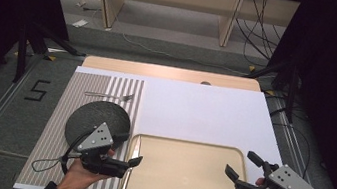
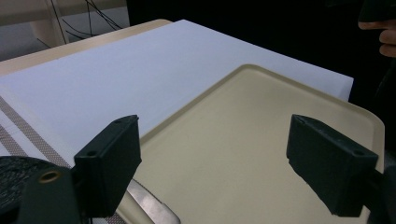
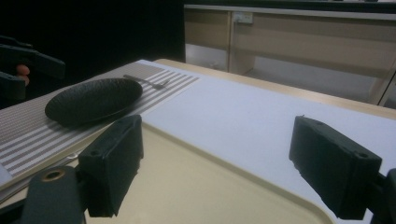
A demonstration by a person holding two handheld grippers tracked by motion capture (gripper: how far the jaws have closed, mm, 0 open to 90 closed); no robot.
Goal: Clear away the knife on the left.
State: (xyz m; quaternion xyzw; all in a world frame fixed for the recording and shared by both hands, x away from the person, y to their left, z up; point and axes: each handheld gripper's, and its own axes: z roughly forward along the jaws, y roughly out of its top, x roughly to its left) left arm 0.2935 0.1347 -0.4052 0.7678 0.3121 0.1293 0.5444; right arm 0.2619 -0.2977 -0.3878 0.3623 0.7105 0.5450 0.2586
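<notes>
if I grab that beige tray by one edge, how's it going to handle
The tray looks rigid, with a raised rim the jaws could pinch. It is wide, so held by one edge it would probably droop or twist. Its smooth surface may let it slide easily when pushed.

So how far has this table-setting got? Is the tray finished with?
It looks close to done, though I can only judge from how things lie. The black plate and fork sit on the striped mat, and the tray holds nothing. A knife lies by the tray's left rim. Both the left tongs and right tongs are open.
</notes>
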